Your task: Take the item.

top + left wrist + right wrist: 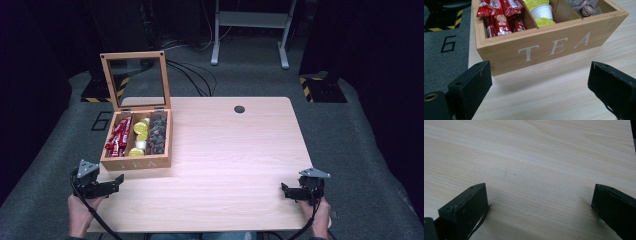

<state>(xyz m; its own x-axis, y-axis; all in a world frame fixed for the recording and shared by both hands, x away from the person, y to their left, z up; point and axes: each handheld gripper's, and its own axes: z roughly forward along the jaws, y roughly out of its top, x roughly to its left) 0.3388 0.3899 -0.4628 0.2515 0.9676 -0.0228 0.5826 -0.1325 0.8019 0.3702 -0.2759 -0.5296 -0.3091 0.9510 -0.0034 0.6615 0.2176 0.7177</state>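
A wooden tea box (135, 162) marked TEA (554, 46) stands at the table's left, its glass lid (136, 80) propped upright. Inside lie red packets (118, 136) (499, 17) on the left, yellow and white cups (140, 135) (542, 11) in the middle, dark sachets (157, 132) (586, 8) on the right. My left gripper (118, 181) (540, 82) hovers just in front of the box, jaws wide apart and nothing between them. My right gripper (286, 191) (540, 202) rests near the table's front right, open over bare wood.
The light wooden table (230, 150) has a round cable hole (239, 109) near its far edge. Grey floor with a painted 6 (447, 43) lies to the left. A metal frame leg (216, 30) and cables stand behind the table.
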